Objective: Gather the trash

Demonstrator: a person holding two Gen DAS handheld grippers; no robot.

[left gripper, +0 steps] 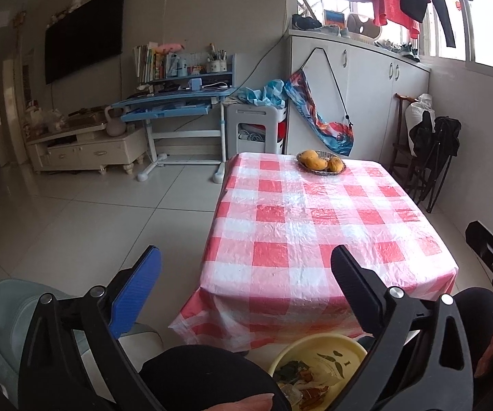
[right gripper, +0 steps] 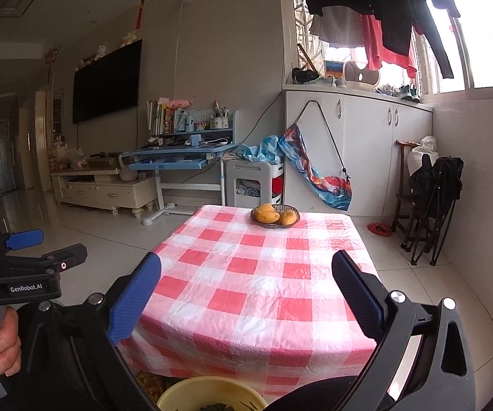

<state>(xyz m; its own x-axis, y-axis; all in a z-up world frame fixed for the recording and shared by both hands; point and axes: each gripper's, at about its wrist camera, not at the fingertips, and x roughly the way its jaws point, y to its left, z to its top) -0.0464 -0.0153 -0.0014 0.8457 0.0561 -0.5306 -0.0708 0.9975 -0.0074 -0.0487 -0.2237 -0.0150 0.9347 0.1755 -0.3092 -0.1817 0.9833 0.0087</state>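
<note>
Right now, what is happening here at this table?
A person is seated at the checked table, holding a tool in each hand. The left tool and the right tool are both open and hold nothing. A yellow bin with trash inside sits low by the person's knees. On the table only a fruit basket shows.

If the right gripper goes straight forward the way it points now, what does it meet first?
Probably the checkered tablecloth: the open right gripper aims down over the table's near half, and nothing lies between its fingers. The fruit basket sits farther back, near the far edge. Depth is unclear.
</note>
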